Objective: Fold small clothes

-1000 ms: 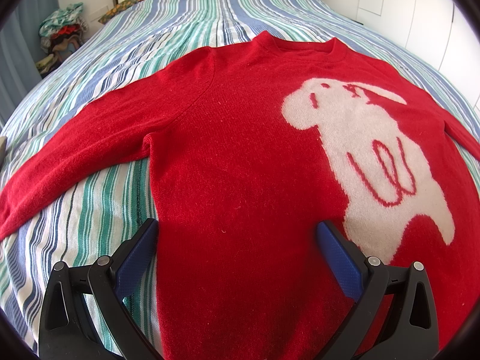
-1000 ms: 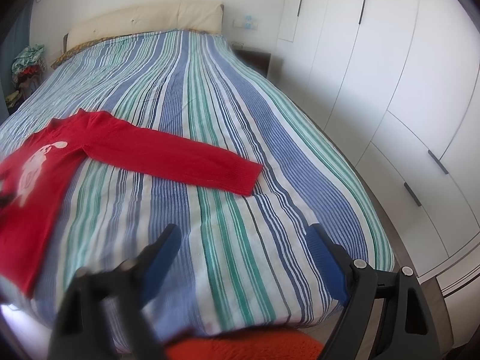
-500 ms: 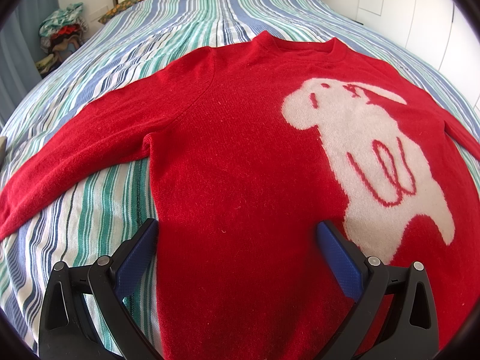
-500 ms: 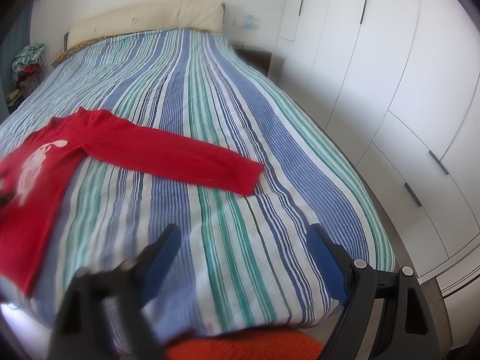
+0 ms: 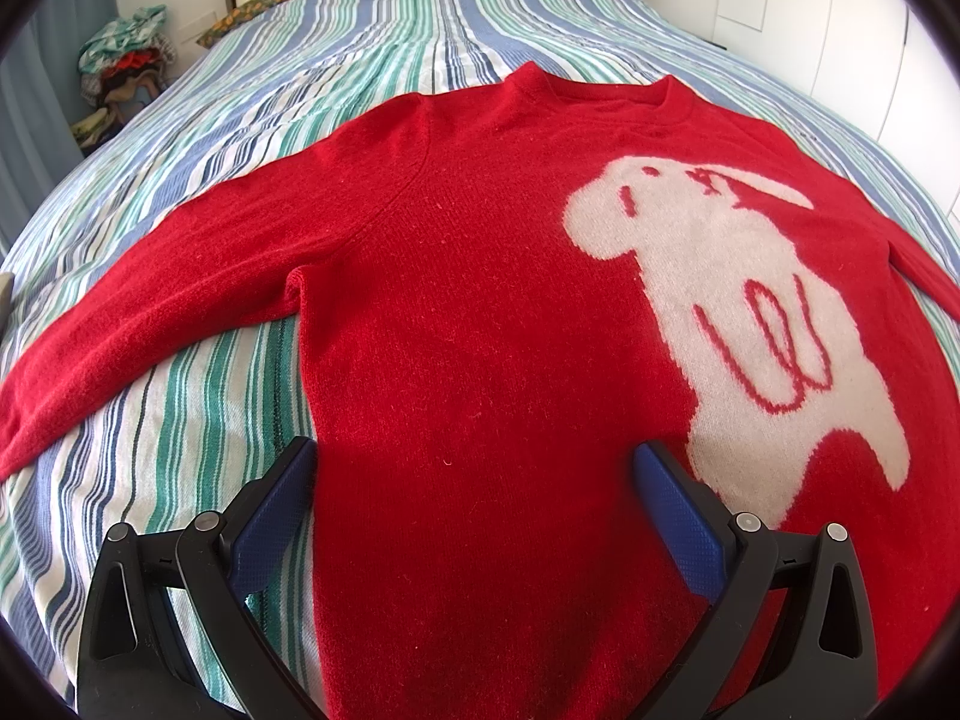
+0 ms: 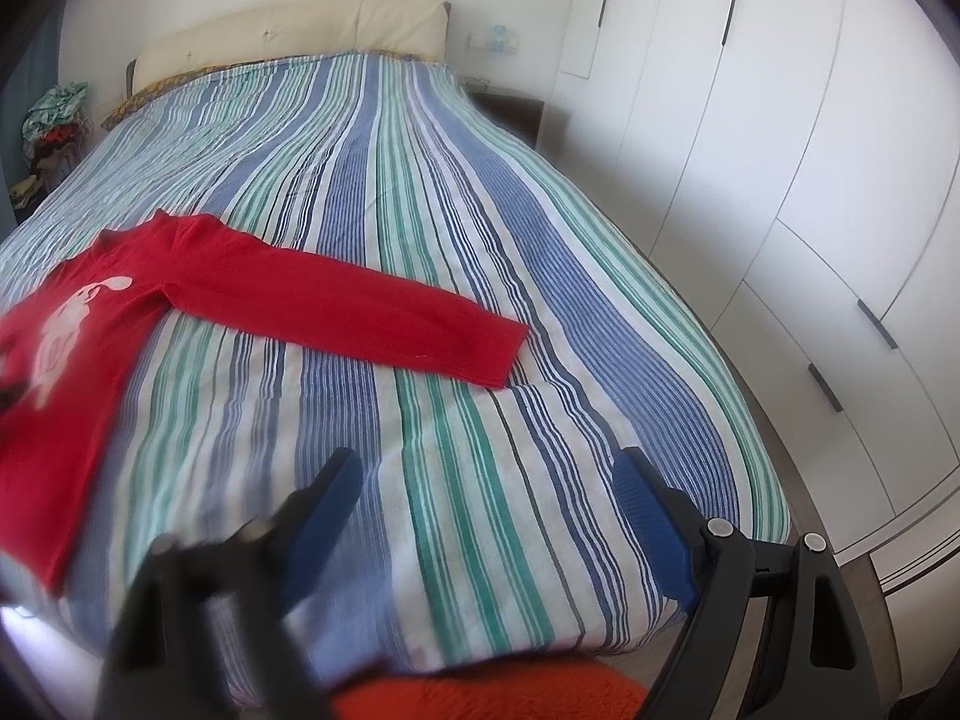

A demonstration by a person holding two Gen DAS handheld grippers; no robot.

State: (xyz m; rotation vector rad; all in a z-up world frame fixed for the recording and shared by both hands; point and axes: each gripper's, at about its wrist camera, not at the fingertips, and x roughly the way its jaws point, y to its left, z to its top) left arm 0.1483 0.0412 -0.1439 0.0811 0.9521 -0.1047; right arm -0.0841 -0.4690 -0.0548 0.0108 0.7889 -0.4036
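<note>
A red sweater (image 5: 480, 312) with a white animal figure (image 5: 750, 312) lies flat, front up, on the striped bed, both sleeves spread out. My left gripper (image 5: 474, 462) is open above the sweater's lower left part, its blue pads either side of the fabric with nothing pinched. In the right wrist view the sweater (image 6: 78, 324) lies at the left, with one sleeve (image 6: 360, 312) stretched toward the bed's middle. My right gripper (image 6: 486, 468) is open over bare bedspread near the bed's foot, well short of the sleeve cuff.
The striped bedspread (image 6: 456, 192) covers the whole bed, with a cream headboard (image 6: 288, 36) at the far end. White wardrobe doors (image 6: 780, 150) run along the right. A pile of clothes (image 5: 126, 78) sits beside the bed at the far left. Something orange and fuzzy (image 6: 492, 690) lies below the bed's foot.
</note>
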